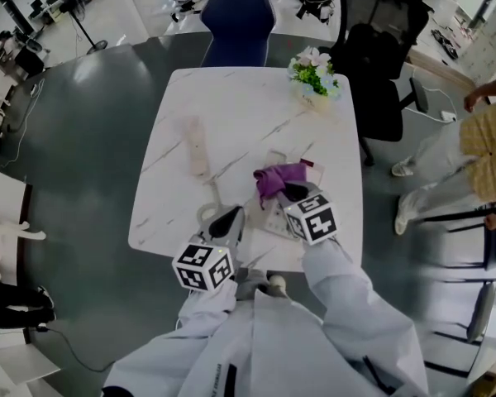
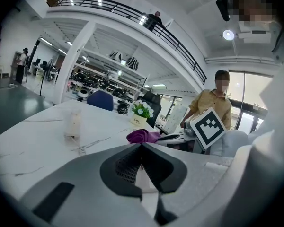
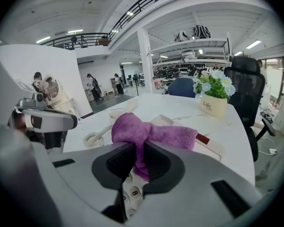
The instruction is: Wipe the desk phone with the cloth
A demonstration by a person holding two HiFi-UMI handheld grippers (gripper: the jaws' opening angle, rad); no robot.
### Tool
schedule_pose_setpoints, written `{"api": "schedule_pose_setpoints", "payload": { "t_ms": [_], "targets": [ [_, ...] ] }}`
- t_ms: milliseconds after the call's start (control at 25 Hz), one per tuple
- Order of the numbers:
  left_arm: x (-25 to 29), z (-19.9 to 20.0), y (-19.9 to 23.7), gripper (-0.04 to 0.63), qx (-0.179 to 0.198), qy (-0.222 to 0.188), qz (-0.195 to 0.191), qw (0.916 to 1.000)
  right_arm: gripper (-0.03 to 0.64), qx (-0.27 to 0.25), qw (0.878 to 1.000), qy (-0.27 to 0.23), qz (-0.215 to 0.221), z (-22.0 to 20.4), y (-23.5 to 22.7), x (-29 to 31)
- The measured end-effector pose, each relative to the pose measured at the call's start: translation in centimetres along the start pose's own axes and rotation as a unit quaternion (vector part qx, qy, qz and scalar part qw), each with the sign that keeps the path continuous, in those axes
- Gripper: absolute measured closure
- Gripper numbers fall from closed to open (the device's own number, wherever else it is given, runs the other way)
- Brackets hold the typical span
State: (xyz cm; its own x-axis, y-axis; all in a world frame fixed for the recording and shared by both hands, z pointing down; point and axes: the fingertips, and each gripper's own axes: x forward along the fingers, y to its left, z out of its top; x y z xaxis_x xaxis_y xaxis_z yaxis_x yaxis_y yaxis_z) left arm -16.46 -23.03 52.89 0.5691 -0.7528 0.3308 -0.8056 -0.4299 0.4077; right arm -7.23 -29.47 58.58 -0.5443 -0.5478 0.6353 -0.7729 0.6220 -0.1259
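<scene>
A purple cloth (image 1: 279, 178) lies bunched on the white desk phone (image 1: 274, 215) near the table's front right. My right gripper (image 1: 295, 193) is shut on the cloth (image 3: 149, 134), with the phone's keypad (image 3: 132, 193) showing just below its jaws (image 3: 141, 151). The phone's handset (image 1: 197, 146) lies off the base to the left, and its coiled cord (image 1: 207, 213) runs back toward the phone. My left gripper (image 1: 226, 224) hovers by the front edge beside the cord, its jaws (image 2: 142, 148) together with nothing between them.
The white marble table (image 1: 231, 106) carries a small pot of flowers (image 1: 316, 76) at the back right. A blue chair (image 1: 238, 23) and a black office chair (image 1: 380, 56) stand behind it. A person in a yellow shirt (image 1: 488, 131) stands at the right.
</scene>
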Motion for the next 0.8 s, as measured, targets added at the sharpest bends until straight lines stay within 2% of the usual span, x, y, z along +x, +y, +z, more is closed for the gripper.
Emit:
{"api": "schedule_pose_setpoints", "payload": {
  "t_ms": [800],
  "targets": [
    [-3.0, -1.6, -1.4, 0.597, -0.006, -0.002, 0.023, 0.9997, 0.583, -0.008, 0.999, 0.022, 0.040, -3.1, 4.4, -1.5]
  ]
}}
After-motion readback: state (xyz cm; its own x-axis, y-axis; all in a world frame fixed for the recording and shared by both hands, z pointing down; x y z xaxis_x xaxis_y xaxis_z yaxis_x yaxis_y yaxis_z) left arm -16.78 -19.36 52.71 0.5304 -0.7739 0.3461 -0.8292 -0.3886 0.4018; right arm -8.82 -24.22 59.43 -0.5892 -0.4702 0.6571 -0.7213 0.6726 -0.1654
